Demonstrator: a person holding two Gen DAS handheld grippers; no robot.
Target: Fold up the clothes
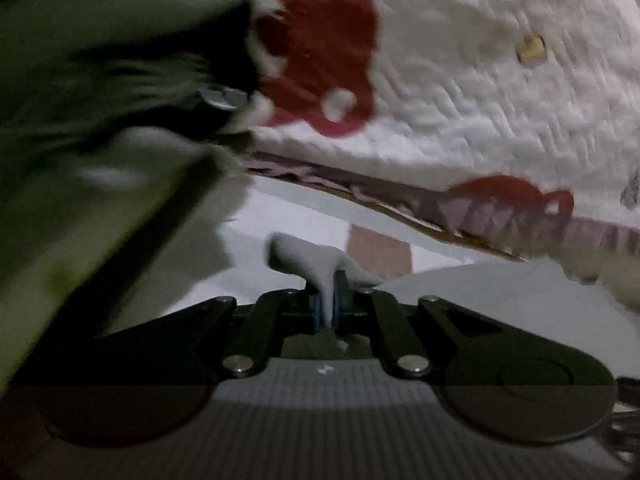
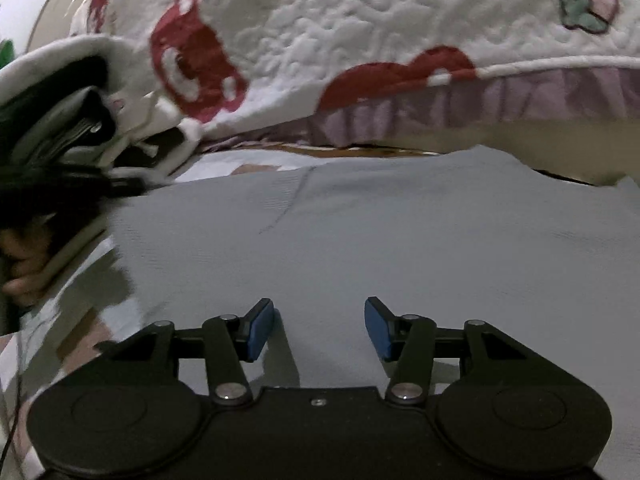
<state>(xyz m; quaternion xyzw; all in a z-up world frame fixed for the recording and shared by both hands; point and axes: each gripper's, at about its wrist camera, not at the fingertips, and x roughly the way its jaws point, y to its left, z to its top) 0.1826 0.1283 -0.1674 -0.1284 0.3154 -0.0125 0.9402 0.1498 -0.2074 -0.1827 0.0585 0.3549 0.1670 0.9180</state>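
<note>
Here a white quilt [image 2: 360, 20] with red bear shapes fills the far side of the bed. Near it a grey garment [image 2: 360, 220] lies spread flat. The right tool [image 2: 319, 328] hangs over the cloth with its blue pads apart and nothing between them. The left tool [image 1: 327, 304] is closed tight on a pinched fold of the grey garment [image 1: 304, 256].

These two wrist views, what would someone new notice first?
The white quilt with big red bear shapes fills the top of both views, above a purple frill. Below it a pale grey garment lies spread flat. The left gripper pinches a fold of that cloth between its fingers, while the right gripper stands open over it.
</note>
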